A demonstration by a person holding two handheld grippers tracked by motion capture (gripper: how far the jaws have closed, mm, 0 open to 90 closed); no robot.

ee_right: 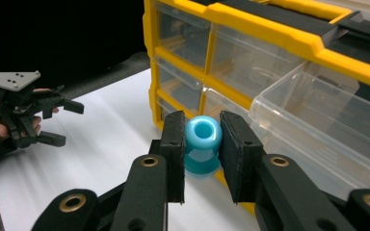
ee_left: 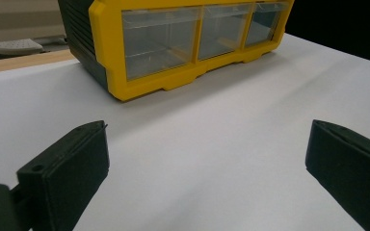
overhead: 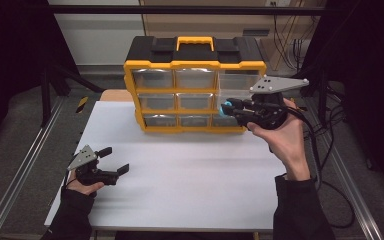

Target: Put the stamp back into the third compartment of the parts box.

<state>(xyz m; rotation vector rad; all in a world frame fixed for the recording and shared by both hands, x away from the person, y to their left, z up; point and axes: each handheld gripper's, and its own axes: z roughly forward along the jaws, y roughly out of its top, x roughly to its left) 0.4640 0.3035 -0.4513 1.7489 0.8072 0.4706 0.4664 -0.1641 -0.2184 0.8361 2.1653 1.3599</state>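
The small blue spool (ee_right: 203,139) looks light, hard and smooth, so it may slip. It is pinched at its sides between the pads of the right tool (ee_right: 203,154), which is the best place to grip it. It hangs in the air just in front of the yellow drawer box (overhead: 195,65), beside a clear drawer (ee_right: 318,130) that is pulled out. Left of the box and nearer the person, the left tool (overhead: 111,161) rests with its jaws wide apart and nothing in them. The white worktop (overhead: 190,170) is flat and smooth. The room around the box is dark.
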